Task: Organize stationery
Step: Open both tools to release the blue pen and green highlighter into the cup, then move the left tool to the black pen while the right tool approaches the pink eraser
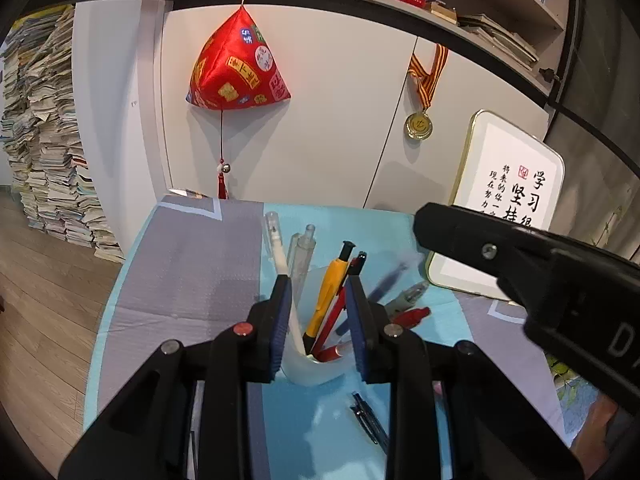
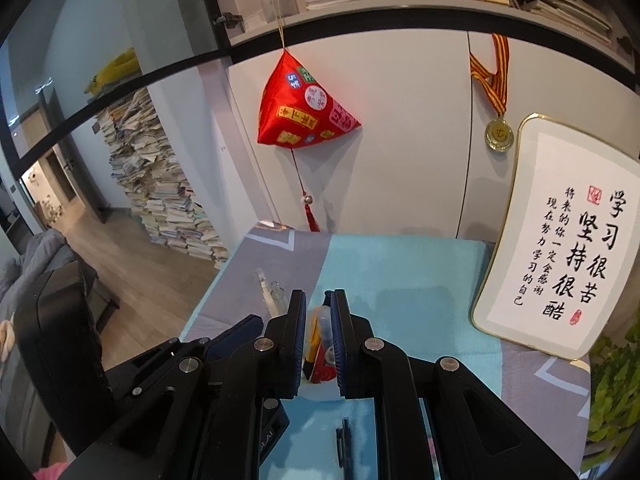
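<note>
- Left gripper has its blue-padded jaws a modest way apart; the translucent pen cup stands between them, and no pad visibly presses on it.
- Right gripper has its jaws drawn narrow, with the cup's pens showing in the slim gap between the pads; whether they pinch anything I cannot tell.
- That cup sits on the blue-and-grey table cover and holds a yellow pen, a red pen, a white pen and a clear pen, all leaning away from the camera.
- Two more pens, one grey and one red, lie on the cover just right of the cup.
- One dark pen lies flat on the cover nearer the camera than the cup, below the left gripper's right finger; the right wrist view shows it under the jaws.
- At the far right edge of the cover, a framed calligraphy board leans against the white cabinet.
</note>
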